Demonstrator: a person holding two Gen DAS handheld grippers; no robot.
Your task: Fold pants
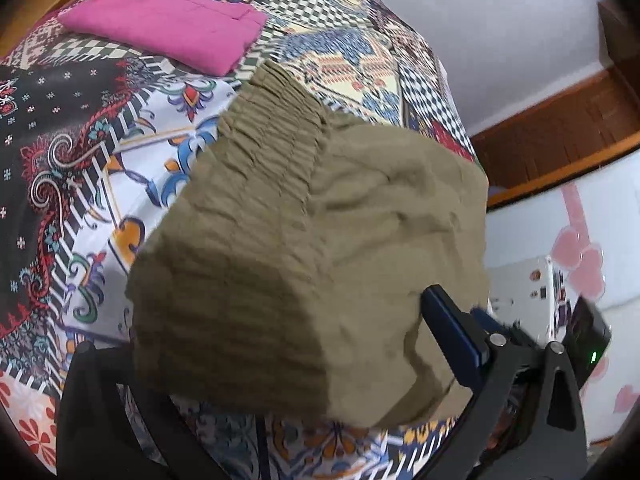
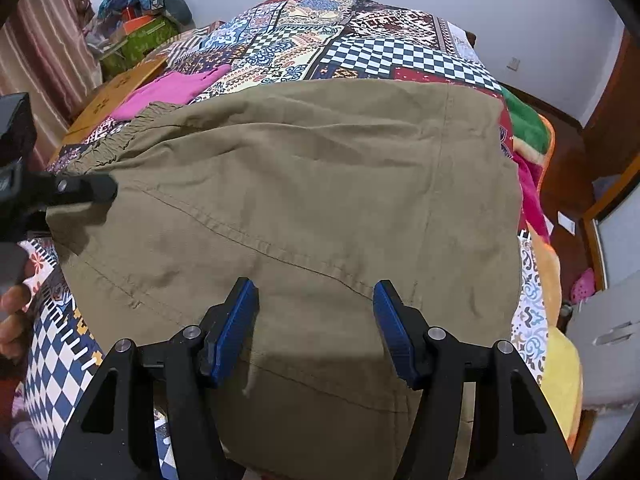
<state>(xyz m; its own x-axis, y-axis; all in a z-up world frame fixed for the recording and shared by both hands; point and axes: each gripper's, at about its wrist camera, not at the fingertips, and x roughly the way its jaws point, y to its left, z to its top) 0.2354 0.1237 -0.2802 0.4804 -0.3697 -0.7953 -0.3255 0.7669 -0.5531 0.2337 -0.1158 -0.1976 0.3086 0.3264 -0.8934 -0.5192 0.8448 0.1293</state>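
The right gripper (image 2: pixel 314 328) is hovering just over the near part of the khaki pants (image 2: pixel 304 184), and its blue pads (image 2: pixel 234 330) are standing wide apart with only cloth showing between them; it is gripping nothing. I judge that it is waiting here so it can press or take the near edge for the next fold.

In the left wrist view the left gripper (image 1: pixel 280 344) is carrying a bunch of the same pants, which is rising in front of the lens. One blue finger (image 1: pixel 452 340) is visible at the right of the bunch, and the other is hidden under the cloth, so I cannot tell how far the jaws are closed. In the right wrist view this gripper is touching the left side of the pants just below the waistband, which suggests it is lifting that side to bring it over.

The pants are lying on the bed (image 2: pixel 400 56), spread over its near and middle part, on a patchwork bedcover (image 1: pixel 80 184). The fabric is a plain woven khaki, slightly creased, with stitched seams running across it. The elastic waistband (image 1: pixel 272 128) is gathered in fine ridges and is pointing toward the left edge of the bed.

Farther, near the far left corner of the bed, a pink garment (image 1: pixel 168 24) is lying already folded flat.
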